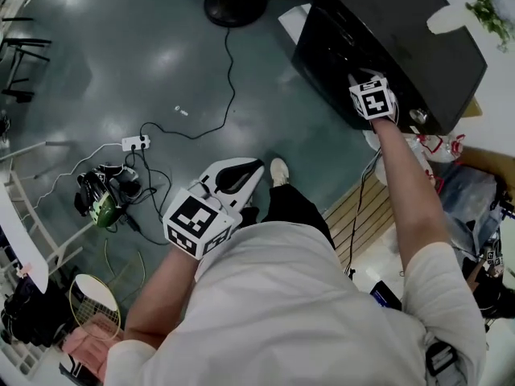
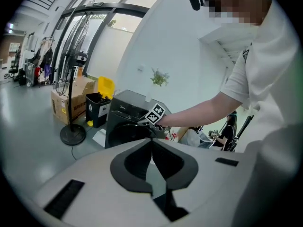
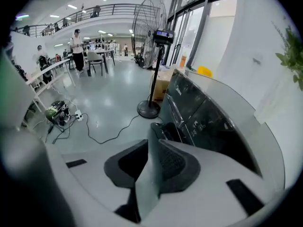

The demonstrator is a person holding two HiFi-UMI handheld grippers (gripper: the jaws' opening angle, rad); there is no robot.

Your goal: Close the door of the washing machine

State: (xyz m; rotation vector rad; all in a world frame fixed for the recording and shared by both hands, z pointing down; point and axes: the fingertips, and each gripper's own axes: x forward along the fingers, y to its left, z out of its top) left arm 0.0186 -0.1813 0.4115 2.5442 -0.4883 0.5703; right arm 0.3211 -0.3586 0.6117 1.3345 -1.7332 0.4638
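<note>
Left gripper (image 2: 151, 143), right gripper (image 3: 152, 143): fingers clenched, empty. Door (image 2: 124, 134) at your 1 o'clock looks rigid and hinged. Push its rim, don't grab.

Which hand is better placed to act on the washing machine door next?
Right. The right tool is at the front of the washing machine; the left tool hangs by the body, well away.

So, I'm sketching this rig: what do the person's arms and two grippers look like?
Both the left gripper and right gripper have smooth white shells with black pads lining the jaws, and each carries a cube of black-and-white square markers. The person wears a white short-sleeved shirt; forearms are bare.
</note>
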